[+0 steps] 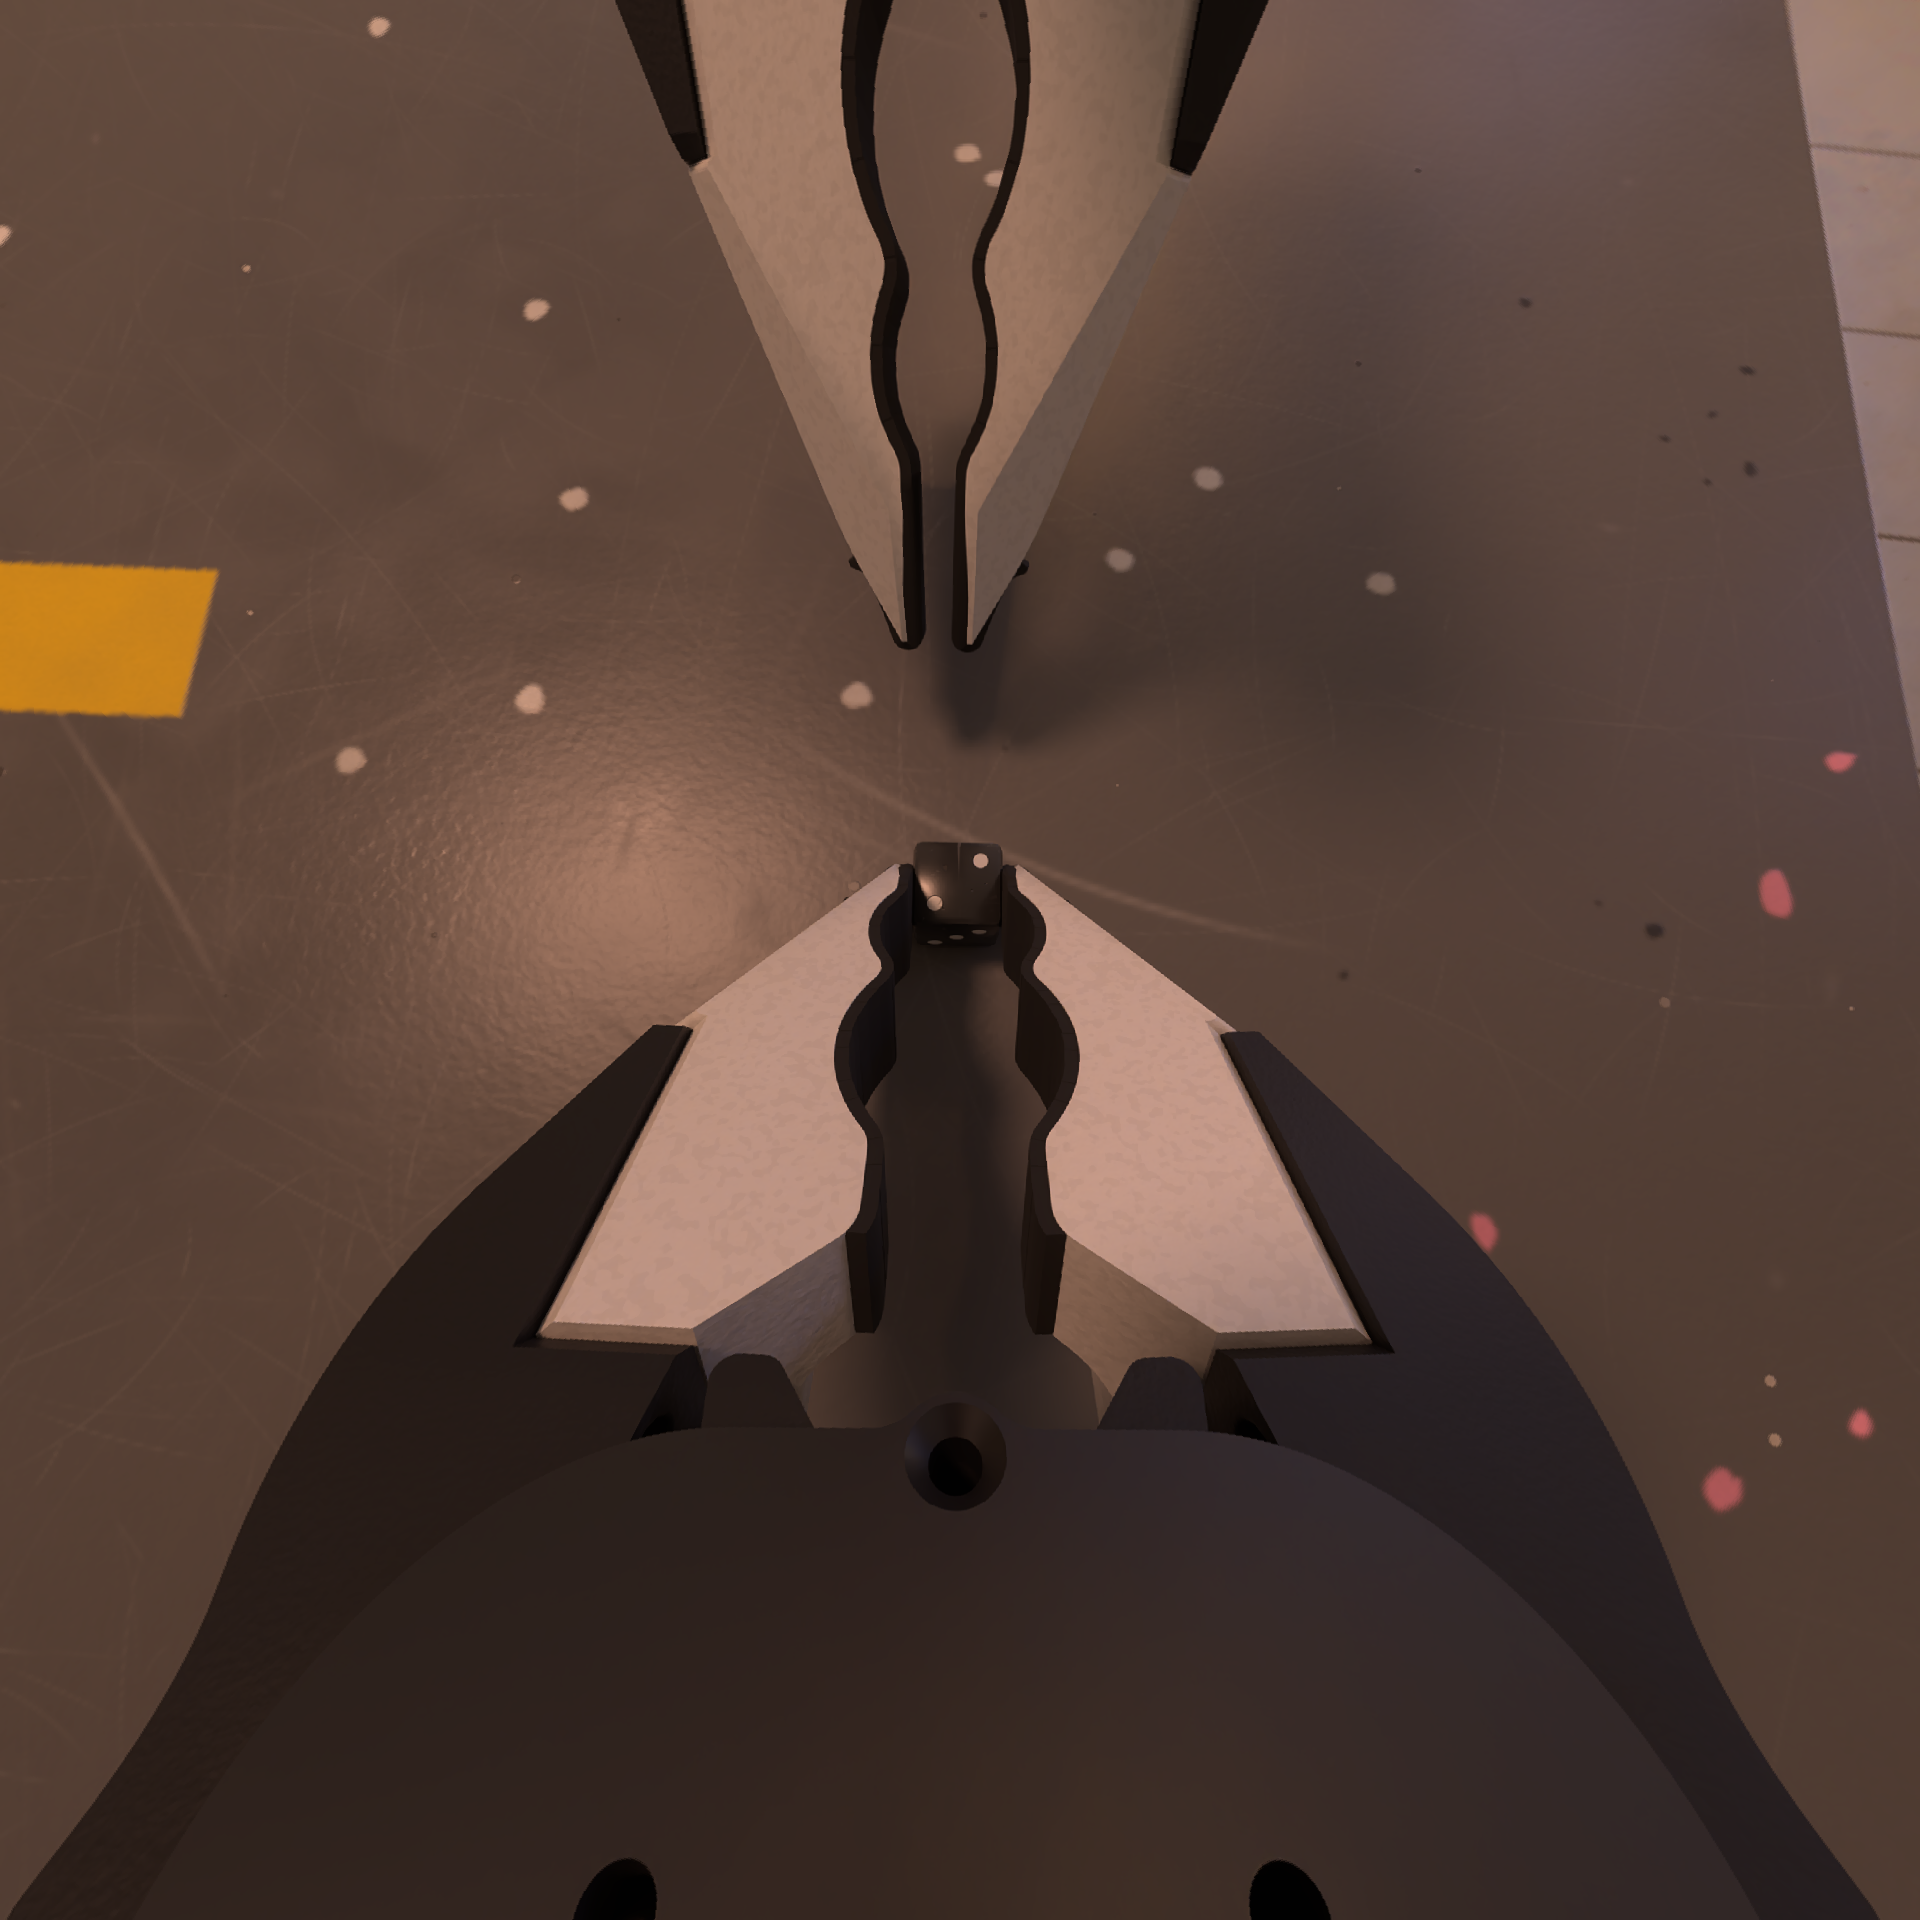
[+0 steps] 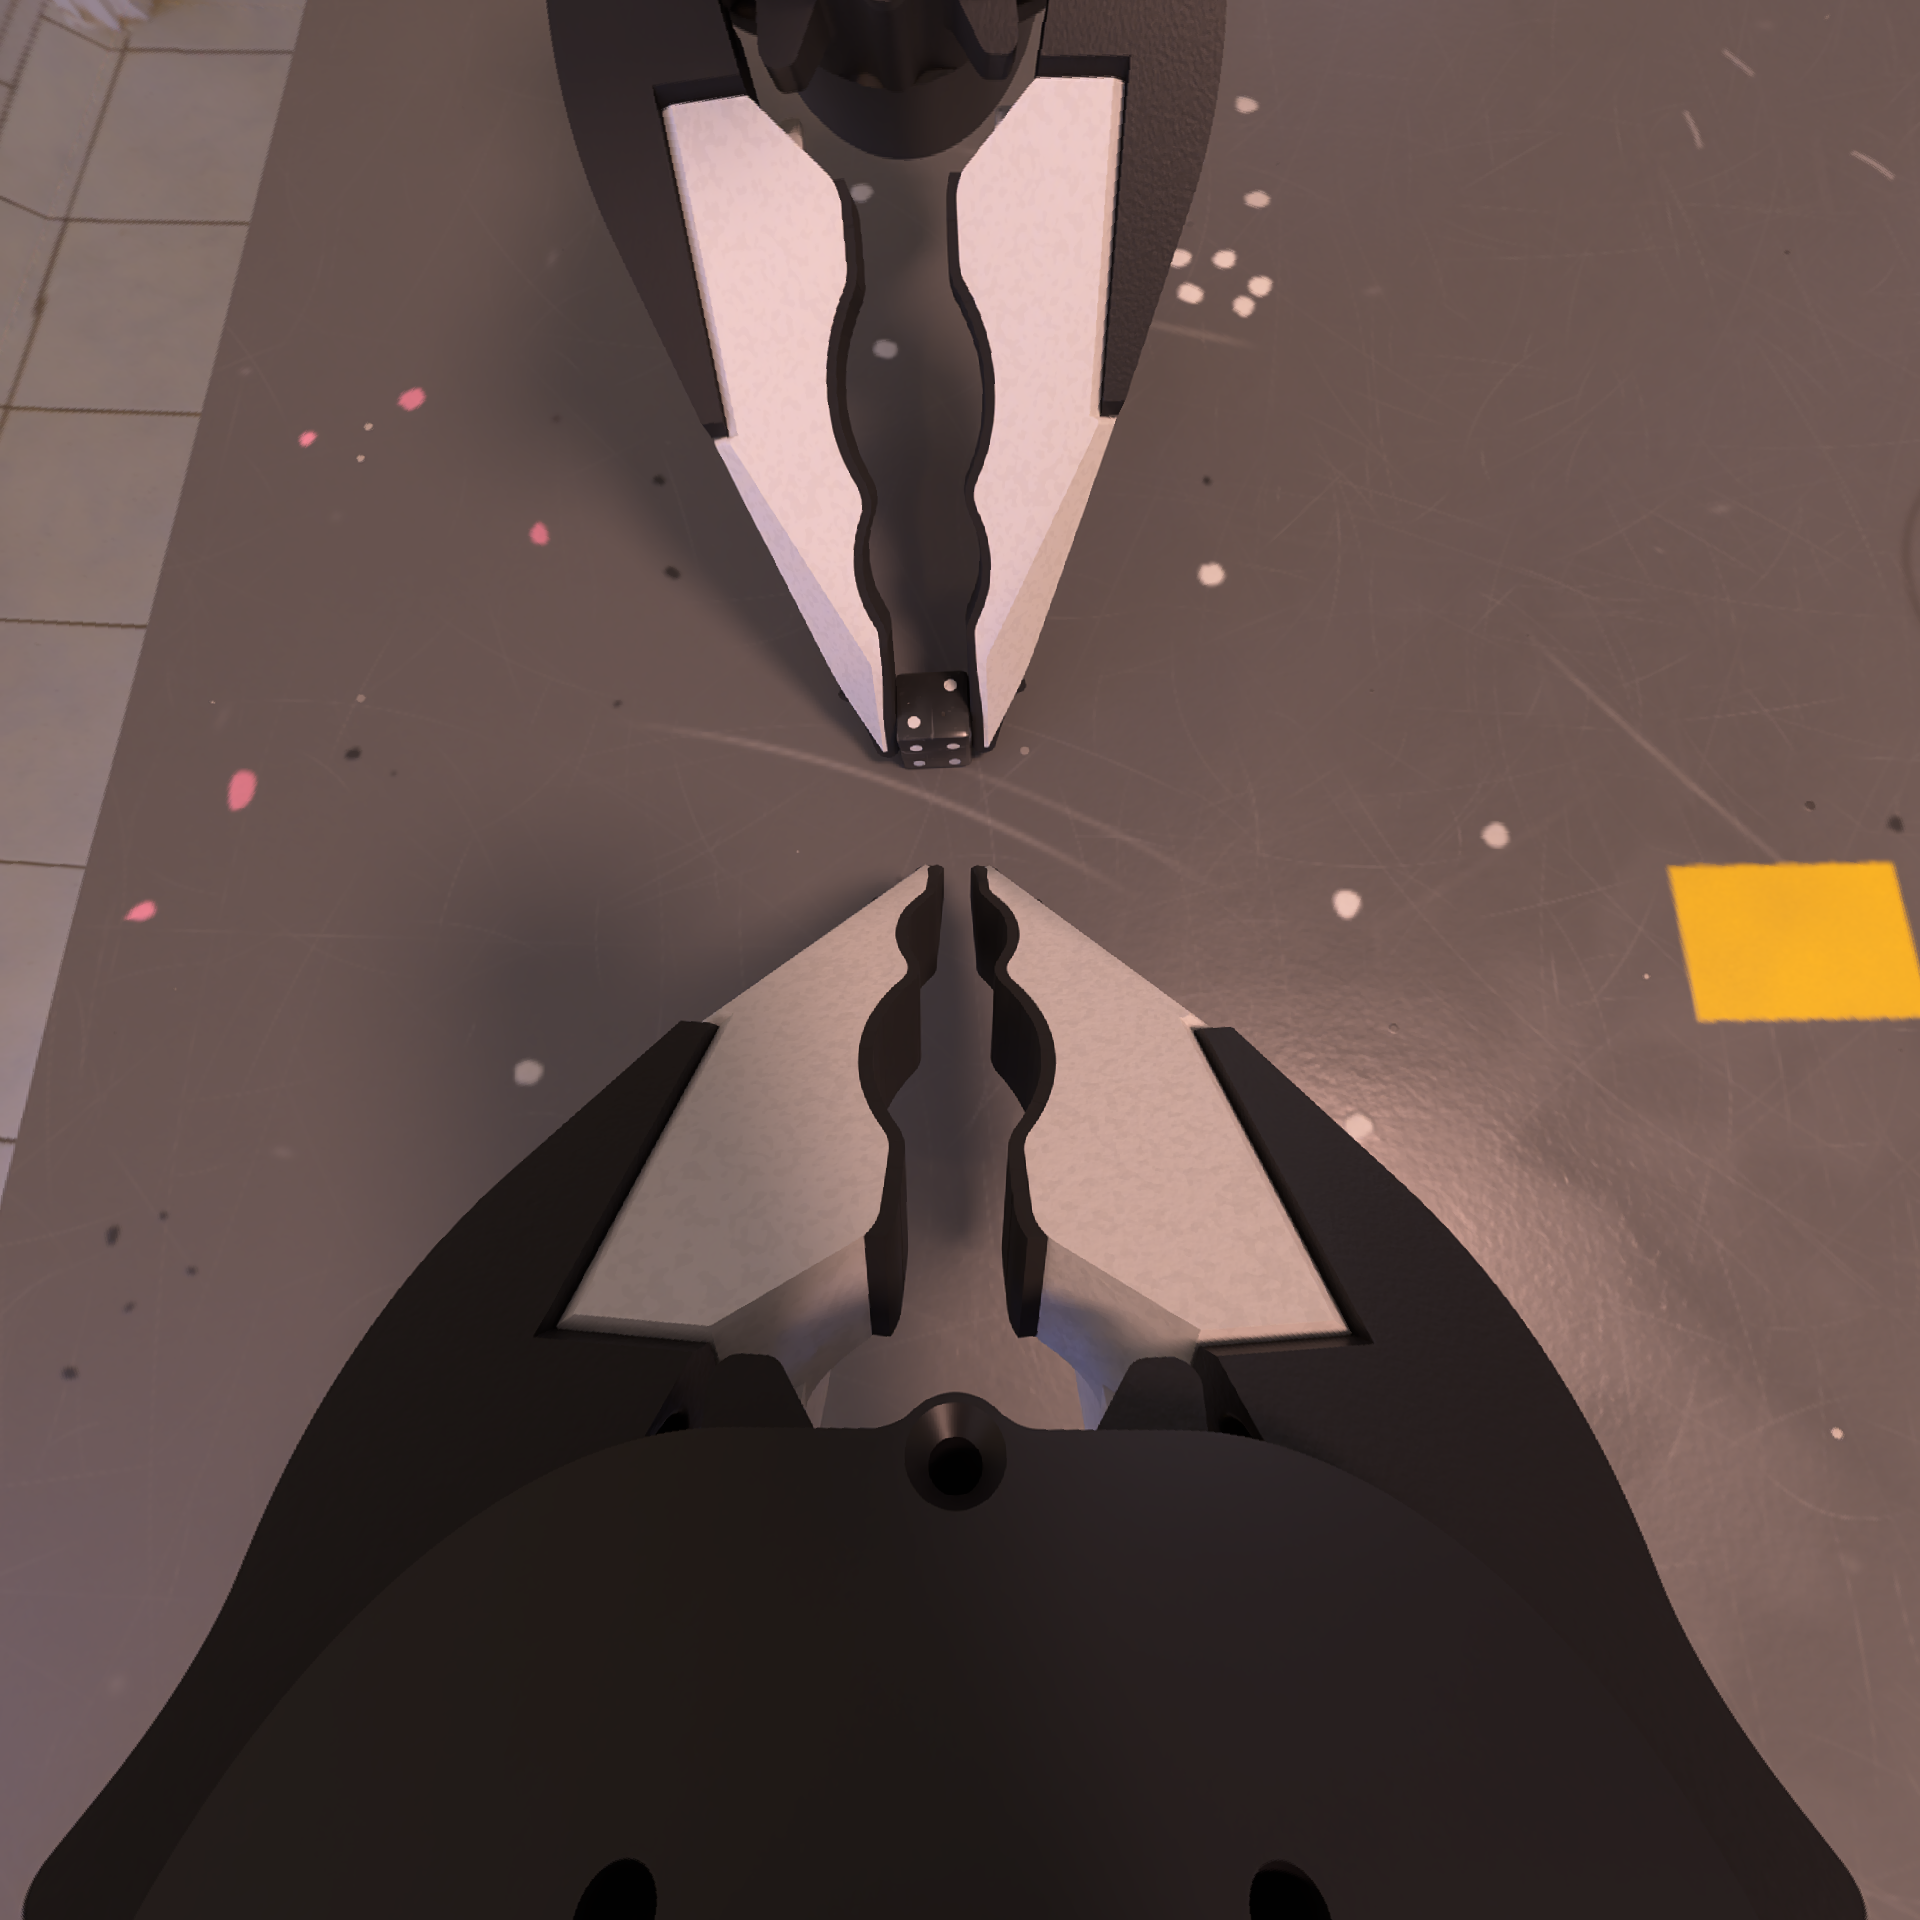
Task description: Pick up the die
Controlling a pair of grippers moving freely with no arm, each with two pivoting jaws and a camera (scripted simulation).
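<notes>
While the black die (image 1: 957,896) sat pinched between my left gripper (image 1: 957,883) fingertips at the grey tabletop (image 1: 416,987), my right gripper (image 2: 956,878) hung nearly closed, empty, just opposite. I judged a straight, slow lift best, grip unchanged.

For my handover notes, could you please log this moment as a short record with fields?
surface: dark grey table, scratched, with pale and pink paint specks
die: black die with white pips, between the left gripper's fingertips
left gripper: left gripper closed on the die's two sides
lift: cannot tell whether the die is off the table
right gripper: right gripper facing the left one, nearly closed, holding nothing
marker: yellow rectangle flat on the table, off to one side
</notes>
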